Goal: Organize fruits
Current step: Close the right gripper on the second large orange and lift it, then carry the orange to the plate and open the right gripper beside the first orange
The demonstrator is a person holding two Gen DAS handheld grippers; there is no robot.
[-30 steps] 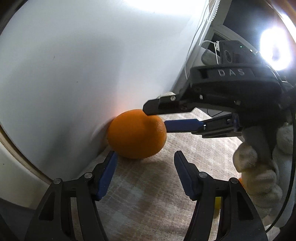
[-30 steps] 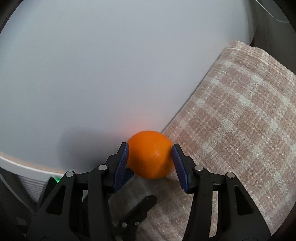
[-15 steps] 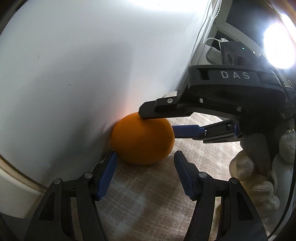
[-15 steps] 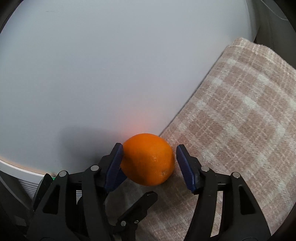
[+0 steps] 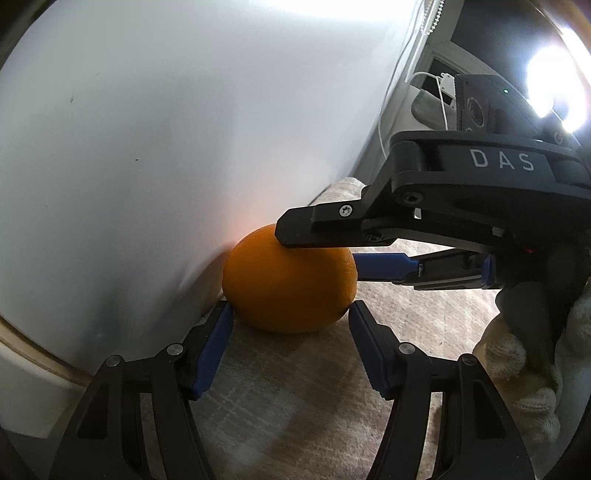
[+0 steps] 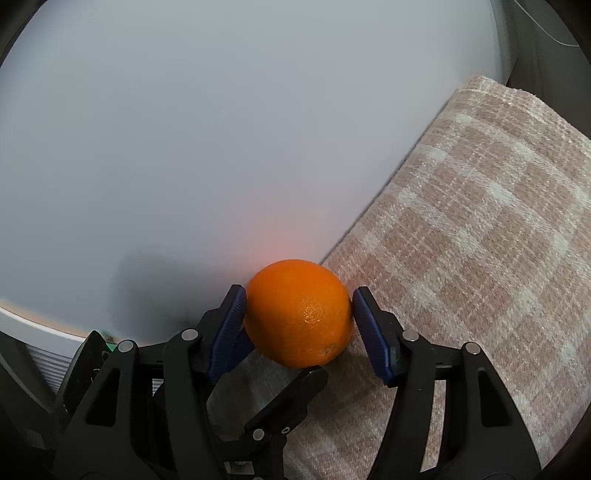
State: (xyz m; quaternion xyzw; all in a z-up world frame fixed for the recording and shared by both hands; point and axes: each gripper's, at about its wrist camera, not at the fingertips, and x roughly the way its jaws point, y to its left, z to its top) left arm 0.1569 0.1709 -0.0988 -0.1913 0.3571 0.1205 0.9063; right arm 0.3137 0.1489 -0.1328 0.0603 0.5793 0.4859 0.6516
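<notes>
place: home | evidence: checked woven cloth (image 6: pixel 480 258), white wall (image 5: pixel 184 110), window blind cord (image 5: pixel 430 22)

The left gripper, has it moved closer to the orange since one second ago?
Yes. The left gripper moved forward toward the white wall; its fingertips now flank the orange.

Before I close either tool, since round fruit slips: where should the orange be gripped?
Grip the orange across its widest middle, coming from the cloth side; the white wall blocks the far side, and the right tool already straddles it.
</notes>
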